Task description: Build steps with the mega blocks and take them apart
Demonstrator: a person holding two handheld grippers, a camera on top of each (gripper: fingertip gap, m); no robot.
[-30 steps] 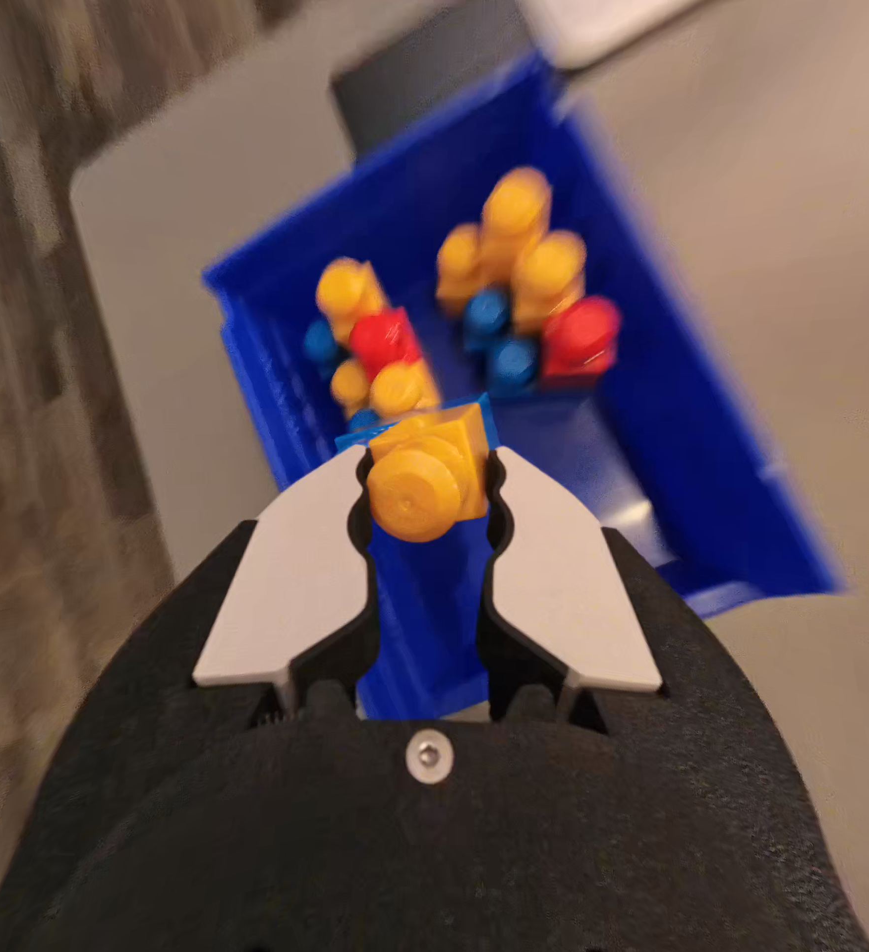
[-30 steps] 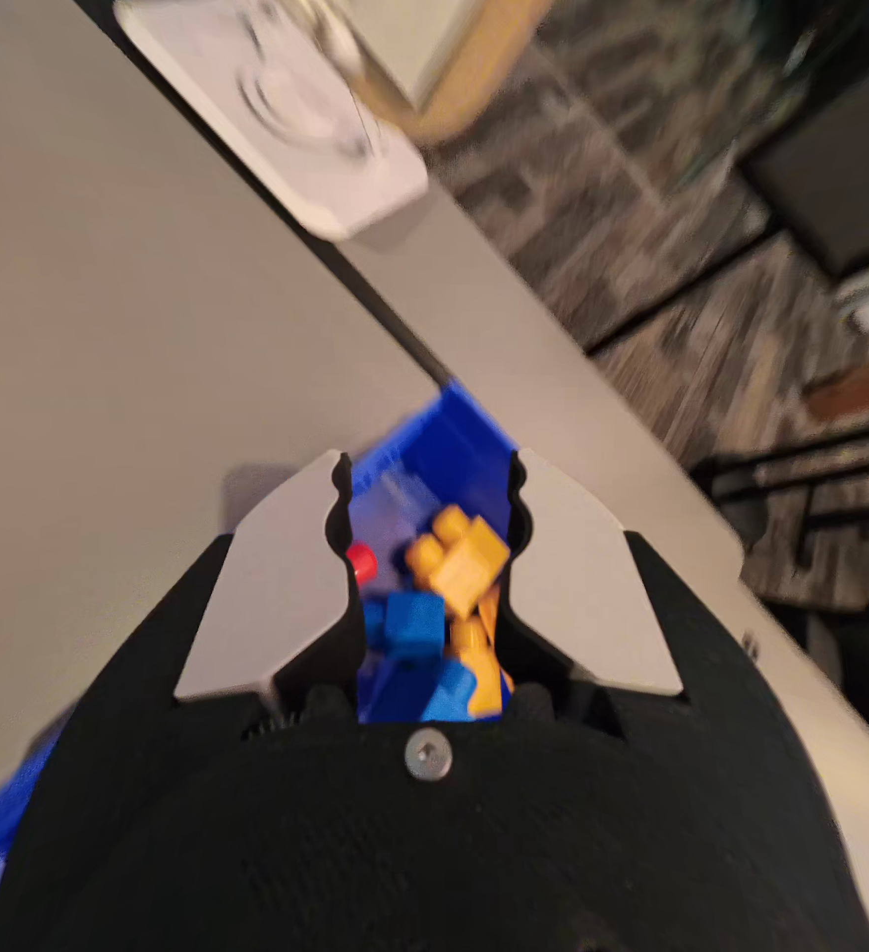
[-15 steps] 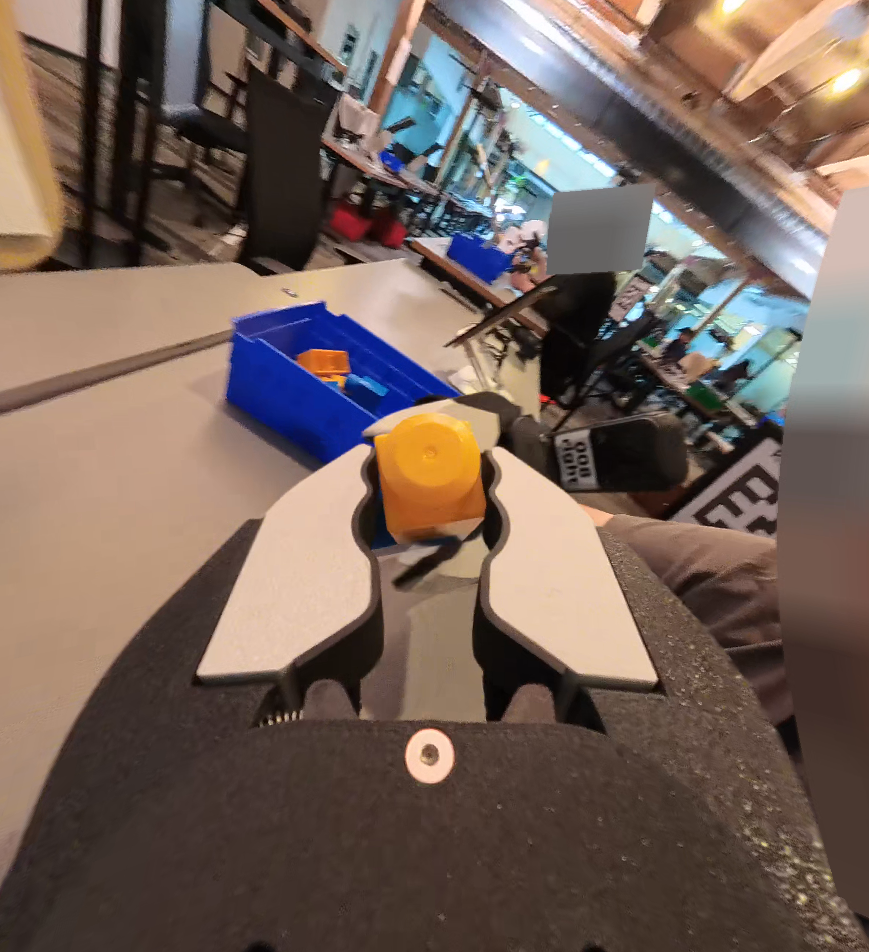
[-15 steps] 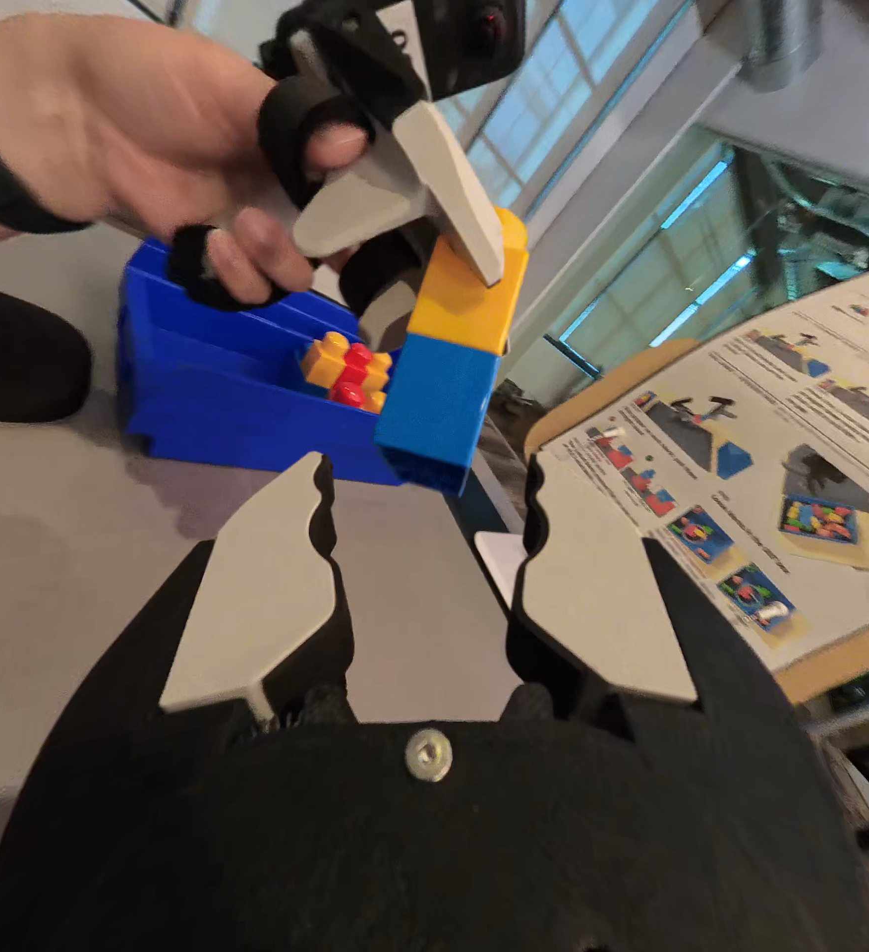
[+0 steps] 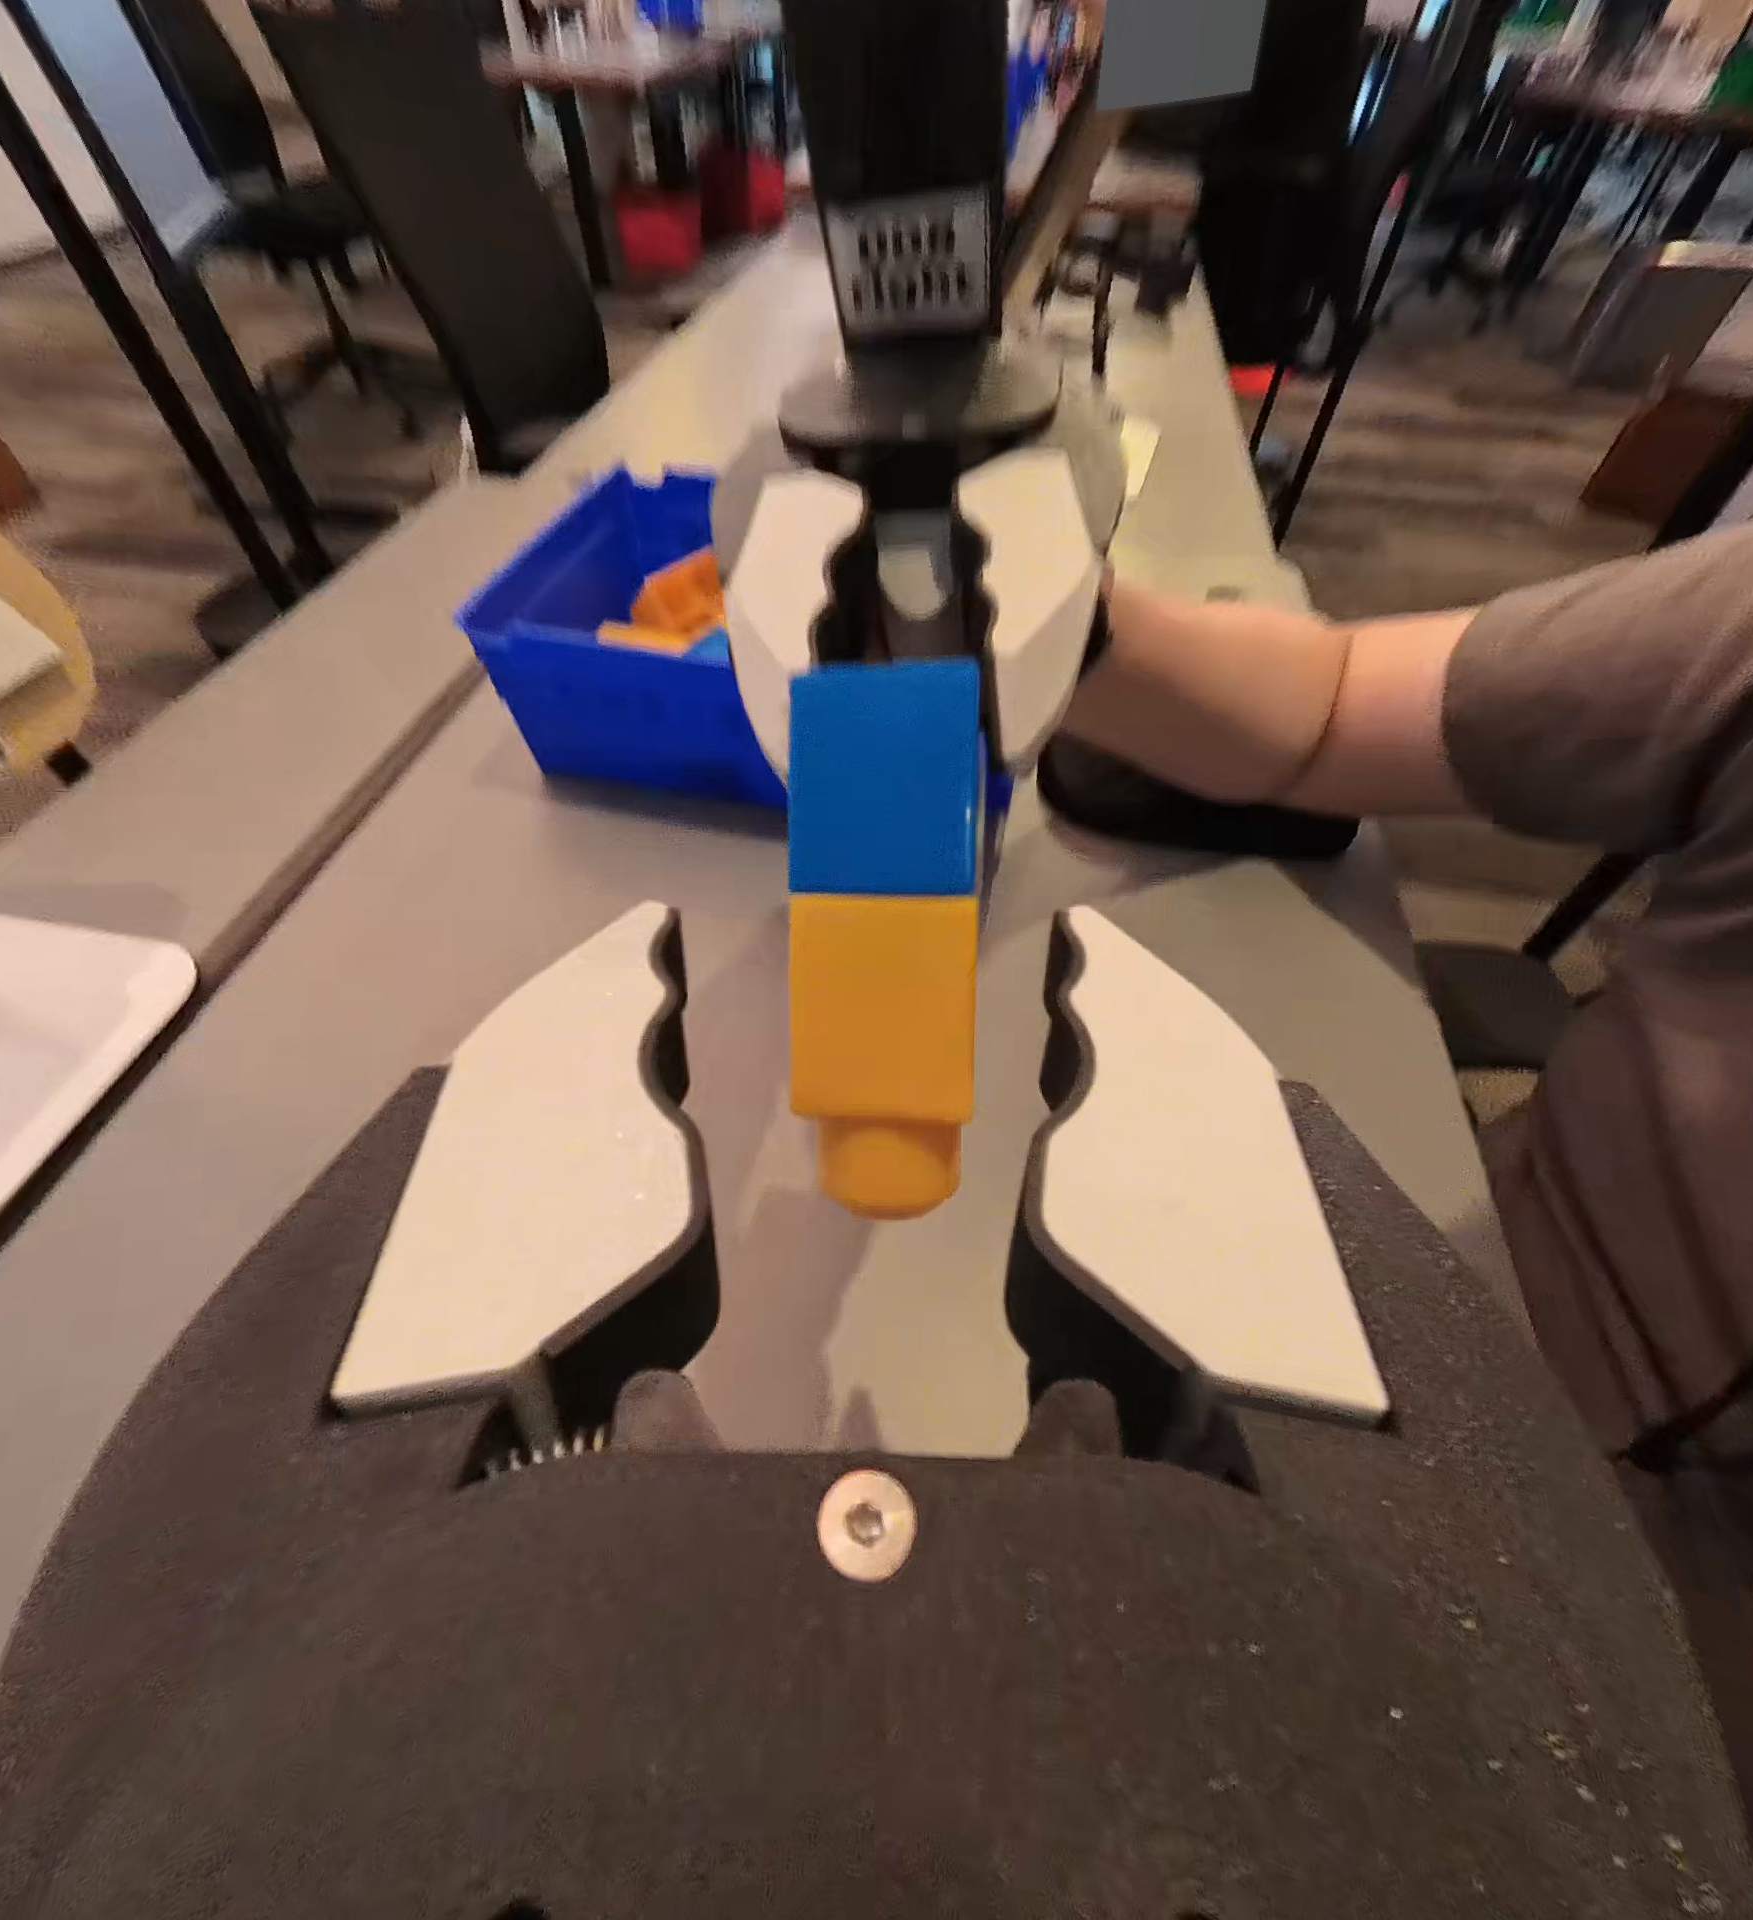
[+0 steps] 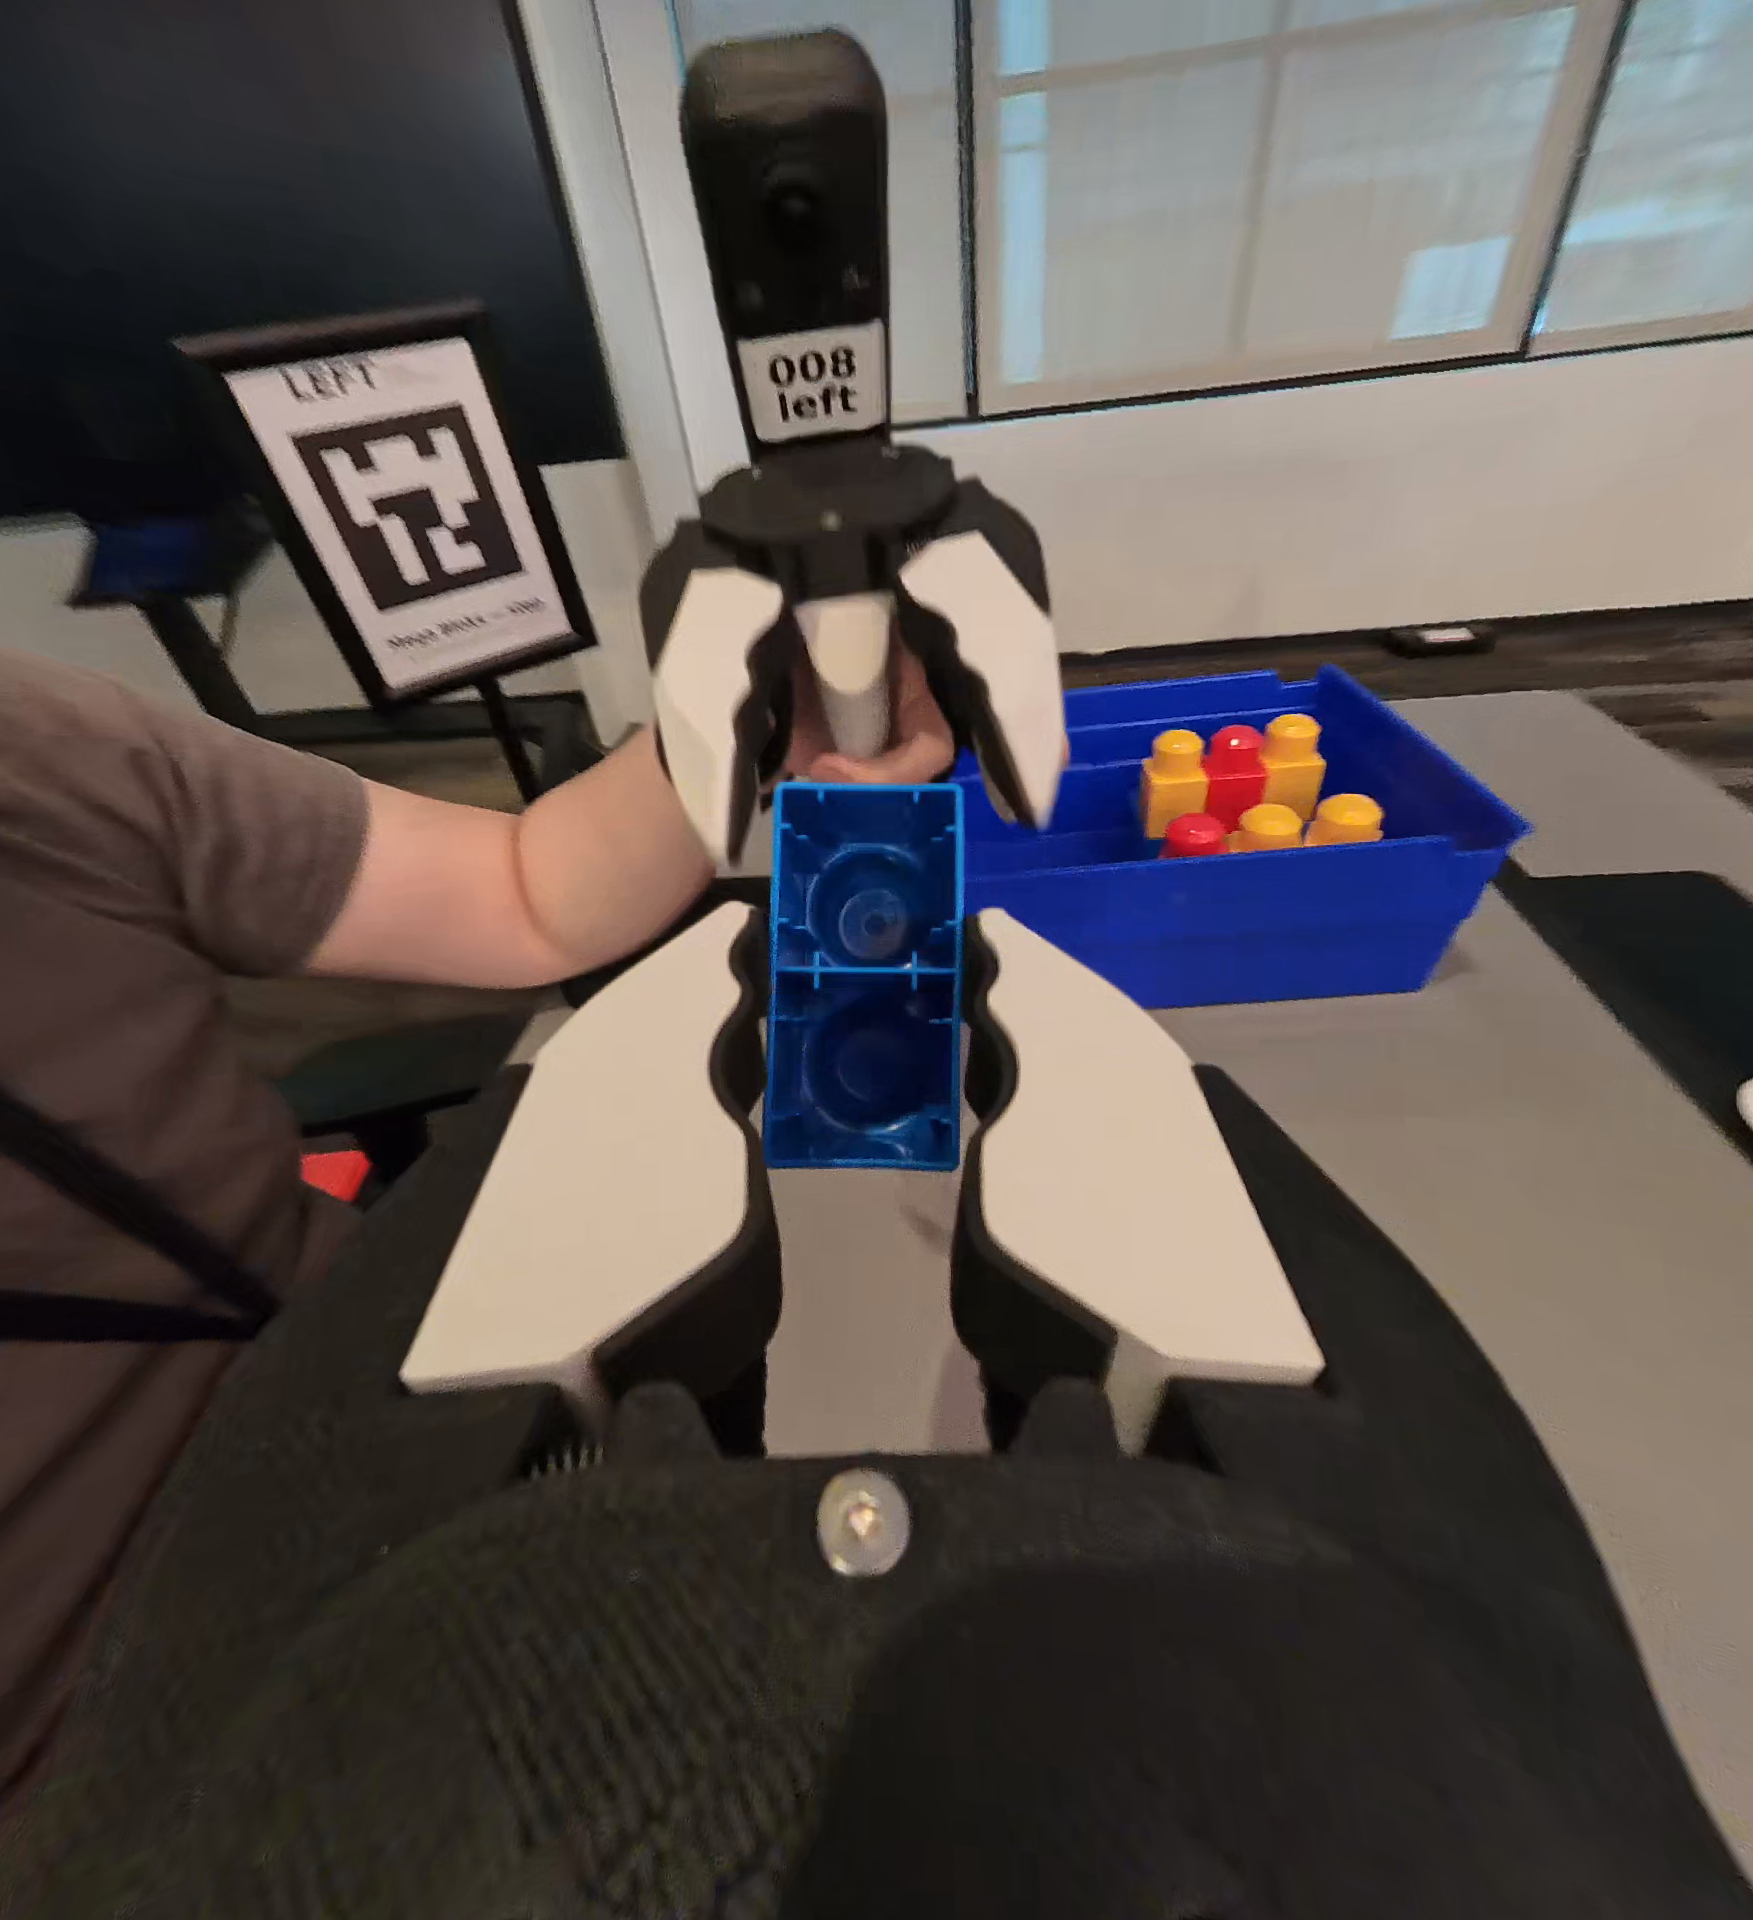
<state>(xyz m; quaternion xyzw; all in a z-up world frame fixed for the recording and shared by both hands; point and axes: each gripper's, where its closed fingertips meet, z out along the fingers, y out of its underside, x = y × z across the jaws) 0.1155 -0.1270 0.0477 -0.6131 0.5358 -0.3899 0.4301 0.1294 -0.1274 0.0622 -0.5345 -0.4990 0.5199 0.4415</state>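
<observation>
Mega blocks, a blue block [image 5: 882,774] joined to a yellow block [image 5: 880,1003], have just changed hands above the tabletop [image 5: 415,935]: the right gripper [image 6: 864,1023] now clamps the blue end, while the left gripper [image 5: 867,1013] has let go and stands spread around the yellow end, freeing it to re-grip and pull them apart near the blue bin [image 6: 1267,925].

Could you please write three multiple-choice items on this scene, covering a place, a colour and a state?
1. Where do the loose blocks lie?
A. on the floor
B. in the blue bin
C. on a chair

2. What colour is the block joined to the blue block?
A. red
B. green
C. yellow

3. How is the left gripper?
A. open
B. shut on a red block
C. out of view

Answers:
1 B: they sit inside the bin on the table.
2 C: the yellow block is stuck to the blue block, which the right gripper clamps.
3 A: its fingers stand apart, clear of the stack.
</observation>
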